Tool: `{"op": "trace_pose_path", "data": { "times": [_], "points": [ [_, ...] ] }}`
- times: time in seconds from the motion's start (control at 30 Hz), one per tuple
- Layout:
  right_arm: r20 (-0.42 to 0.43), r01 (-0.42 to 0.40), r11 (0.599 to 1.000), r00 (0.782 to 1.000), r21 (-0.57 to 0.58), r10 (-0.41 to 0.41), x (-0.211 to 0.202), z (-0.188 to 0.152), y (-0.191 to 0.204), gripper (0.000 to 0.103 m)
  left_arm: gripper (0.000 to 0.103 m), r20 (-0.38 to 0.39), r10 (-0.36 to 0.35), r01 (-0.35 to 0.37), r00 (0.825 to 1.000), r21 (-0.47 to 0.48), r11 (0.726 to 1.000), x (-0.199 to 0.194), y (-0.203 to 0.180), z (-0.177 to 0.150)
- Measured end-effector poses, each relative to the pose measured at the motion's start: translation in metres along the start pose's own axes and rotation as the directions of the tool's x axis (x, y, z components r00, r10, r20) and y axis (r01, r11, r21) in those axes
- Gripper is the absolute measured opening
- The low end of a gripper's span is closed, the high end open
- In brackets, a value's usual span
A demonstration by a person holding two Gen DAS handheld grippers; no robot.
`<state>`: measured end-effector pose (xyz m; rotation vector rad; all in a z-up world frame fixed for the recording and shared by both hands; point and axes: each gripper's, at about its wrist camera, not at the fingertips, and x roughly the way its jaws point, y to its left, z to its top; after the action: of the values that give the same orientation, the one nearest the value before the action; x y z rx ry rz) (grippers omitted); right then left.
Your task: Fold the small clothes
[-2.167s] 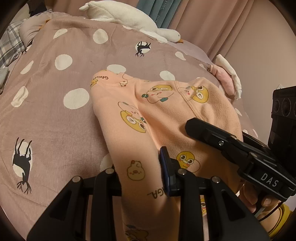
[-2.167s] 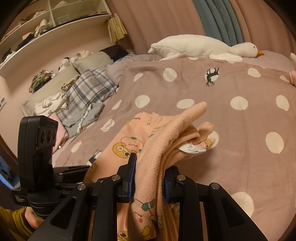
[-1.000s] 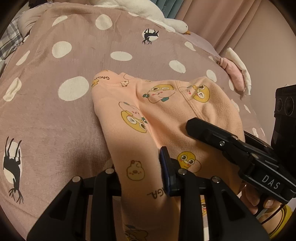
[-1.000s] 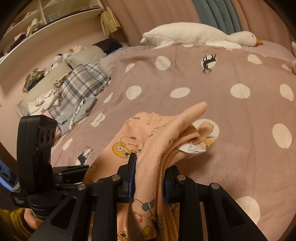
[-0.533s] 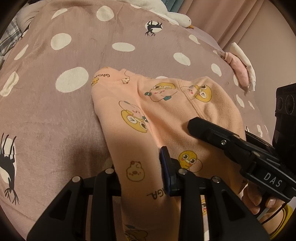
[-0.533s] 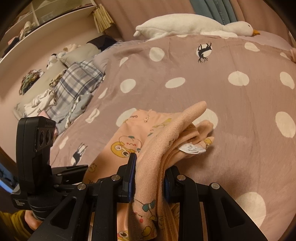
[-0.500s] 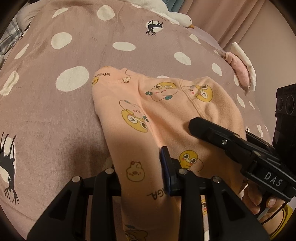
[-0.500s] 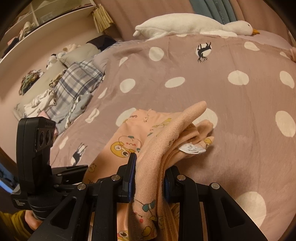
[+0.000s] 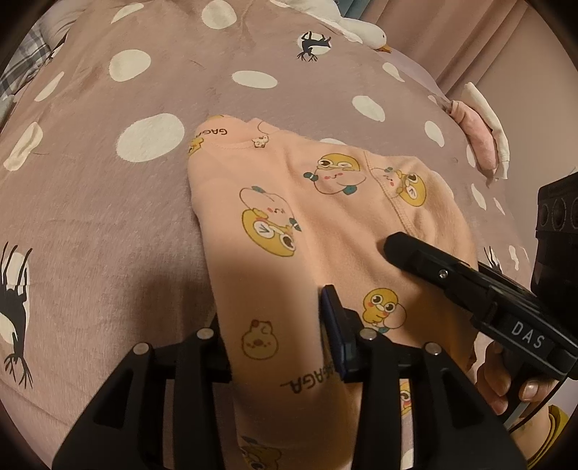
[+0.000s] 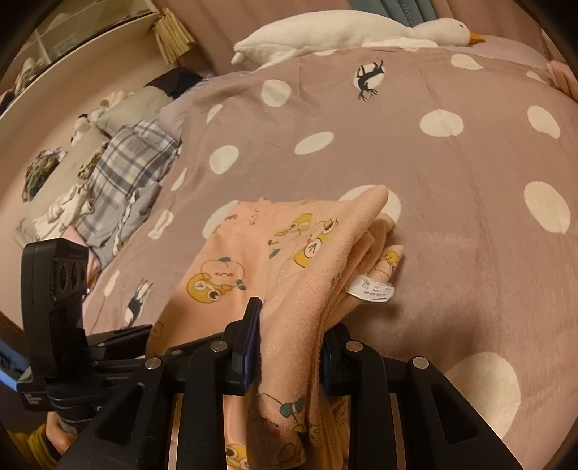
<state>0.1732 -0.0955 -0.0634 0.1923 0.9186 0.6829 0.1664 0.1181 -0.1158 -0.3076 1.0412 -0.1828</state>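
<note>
garment [image 9: 325, 224] on bedspread [image 9: 108, 217], plush goose [image 10: 343, 32] behind

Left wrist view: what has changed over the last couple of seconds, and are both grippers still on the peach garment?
The left gripper has just been opening its jaws, the peach garment still between them. Both views have tipped down toward the spotted bedspread, so the plush goose sits higher in frame. The right gripper stays shut on the bunched fold, and the garment's lie is unchanged.

Home bedroom. A bed [image 10: 469, 152] with a mauve polka-dot cover fills both views, with a white goose plush [image 10: 343, 30] at its far edge, curtains [image 9: 480, 39] behind, and a plaid blanket [image 10: 126, 173] beside a wall shelf [image 10: 72, 39].
</note>
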Motion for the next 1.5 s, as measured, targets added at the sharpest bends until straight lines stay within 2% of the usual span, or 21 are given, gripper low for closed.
{"op": "trace_pose_path", "data": {
  "times": [0.2, 0.37, 1.1, 1.27, 1.5],
  "points": [
    [-0.008, 0.008, 1.000, 1.000, 0.014, -0.007, -0.001, -0.001, -0.004, 0.027, 0.050, -0.001, 0.021, -0.021, 1.000, -0.007, 1.000, 0.000, 0.002, -0.001],
    [-0.019, 0.024, 0.999, 1.000, 0.023, -0.024, 0.000, -0.002, -0.006, 0.028, 0.062, -0.006, 0.055, -0.055, 0.998, -0.003, 0.998, 0.000, 0.003, -0.001],
    [-0.039, 0.050, 0.998, 0.998, 0.042, -0.049, 0.002, -0.003, -0.009, 0.031, 0.075, -0.017, 0.094, -0.094, 0.995, -0.006, 0.996, -0.002, 0.004, -0.006],
    [-0.039, 0.057, 0.997, 0.998, 0.051, -0.055, 0.001, -0.004, -0.010, 0.034, 0.084, -0.024, 0.118, -0.118, 0.993, -0.006, 0.993, -0.002, 0.005, -0.007],
    [-0.038, 0.065, 0.996, 0.997, 0.066, -0.063, -0.001, -0.005, -0.013, 0.039, 0.087, -0.030, 0.127, -0.127, 0.991, -0.016, 0.992, -0.003, 0.007, -0.009]
  ]
}}
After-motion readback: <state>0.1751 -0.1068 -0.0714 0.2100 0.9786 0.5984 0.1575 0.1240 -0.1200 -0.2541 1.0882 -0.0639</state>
